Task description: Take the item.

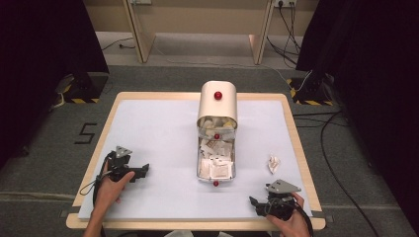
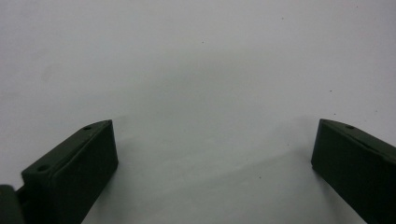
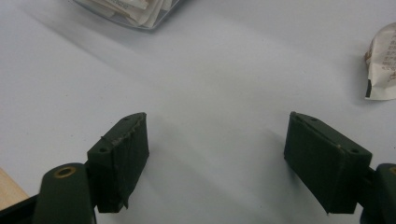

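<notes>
A small box (image 1: 199,163) with clear walls stands at the middle of the white mat, its rounded cream lid (image 1: 218,106) rolled back and several paper sachets lying inside. One loose crumpled sachet (image 1: 273,163) lies on the mat to its right. My left gripper (image 1: 143,171) rests at the front left with its jaws pointing right, open and with nothing between them (image 2: 215,126). At the front right my right gripper (image 1: 254,203) points left, also open and with nothing in it (image 3: 217,116). In the right gripper view the loose sachet (image 3: 382,65) is at the right edge and the box's corner (image 3: 135,14) is at the top.
The white mat (image 1: 158,128) covers a wooden table (image 1: 291,123) whose rim shows all round. Red knobs (image 1: 217,95) sit on the lid and on the box's front. Beyond the table are dark curtains, floor cables and wooden legs.
</notes>
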Action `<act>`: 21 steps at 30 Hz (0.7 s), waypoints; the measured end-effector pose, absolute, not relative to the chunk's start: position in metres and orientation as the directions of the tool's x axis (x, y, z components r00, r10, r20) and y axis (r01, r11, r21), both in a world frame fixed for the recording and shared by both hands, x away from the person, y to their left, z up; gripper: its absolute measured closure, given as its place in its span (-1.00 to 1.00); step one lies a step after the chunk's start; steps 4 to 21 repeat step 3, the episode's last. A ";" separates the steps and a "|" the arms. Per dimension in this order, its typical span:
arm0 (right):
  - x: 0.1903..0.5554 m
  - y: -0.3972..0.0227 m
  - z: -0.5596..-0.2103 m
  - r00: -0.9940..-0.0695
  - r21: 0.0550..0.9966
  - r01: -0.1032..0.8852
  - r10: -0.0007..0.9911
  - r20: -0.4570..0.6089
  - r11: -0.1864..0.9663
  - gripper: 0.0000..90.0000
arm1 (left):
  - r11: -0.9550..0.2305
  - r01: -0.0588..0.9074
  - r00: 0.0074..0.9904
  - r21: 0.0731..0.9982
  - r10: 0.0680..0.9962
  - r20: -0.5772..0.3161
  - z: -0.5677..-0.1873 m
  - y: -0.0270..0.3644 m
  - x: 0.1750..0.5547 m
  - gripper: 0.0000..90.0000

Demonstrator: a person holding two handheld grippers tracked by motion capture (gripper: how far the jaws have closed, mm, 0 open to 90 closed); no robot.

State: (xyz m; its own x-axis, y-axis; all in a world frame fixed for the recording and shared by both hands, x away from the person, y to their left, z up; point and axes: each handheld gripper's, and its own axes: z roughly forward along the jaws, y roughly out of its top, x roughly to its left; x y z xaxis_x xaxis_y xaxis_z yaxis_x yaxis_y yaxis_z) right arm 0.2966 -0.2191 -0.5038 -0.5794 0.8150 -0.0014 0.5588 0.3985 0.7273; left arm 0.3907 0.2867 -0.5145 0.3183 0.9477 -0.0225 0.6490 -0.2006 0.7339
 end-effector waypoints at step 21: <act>0.297 -0.219 -0.504 -0.579 0.727 0.559 0.815 -0.001 0.399 -0.50 | -0.201 0.649 0.318 0.734 0.948 -0.023 -0.515 0.287 0.391 -1.00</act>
